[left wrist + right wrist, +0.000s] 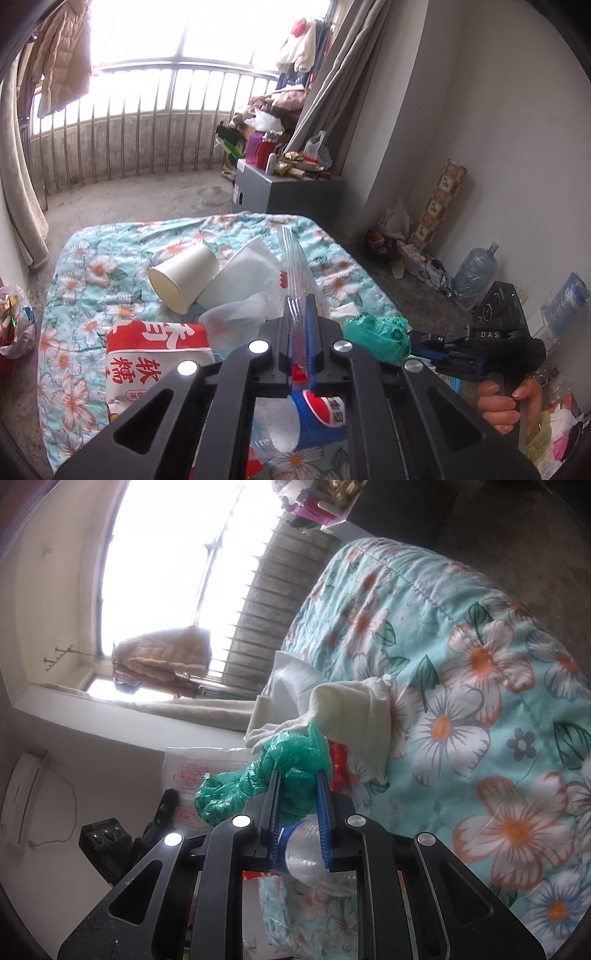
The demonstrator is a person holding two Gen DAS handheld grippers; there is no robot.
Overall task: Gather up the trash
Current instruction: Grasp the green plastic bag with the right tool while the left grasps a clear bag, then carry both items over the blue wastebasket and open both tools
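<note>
The left hand-held gripper (300,314) is pressed together on a thin clear wrapper (293,266). The wrapper sticks up and away from the fingers, so it looks lifted off the pile. That is likely so it comes free without dragging the other trash along.

The right hand-held gripper (298,794) pinches a green bag (291,760). The bag is soft and scrunched, so it bulges out past the fingers on the left. A person's hand (508,406) holds that gripper's handle, seen in the left view.

The rest of the trash lies on a flowered quilt (85,258). A paper cup (183,275) lies on its side near the middle. Just beside it is a white wrapper (247,273). A red and white packet (159,354) lies near the front, and a bottle (317,417) lies under the left gripper.

The far part of the quilt is bare, and so is its left side. There is room there to move. The quilt ends at bare floor (147,203) on its far side. A trash bag (14,321) sits off the left edge, well apart from the pile. It may be where the trash goes.
</note>
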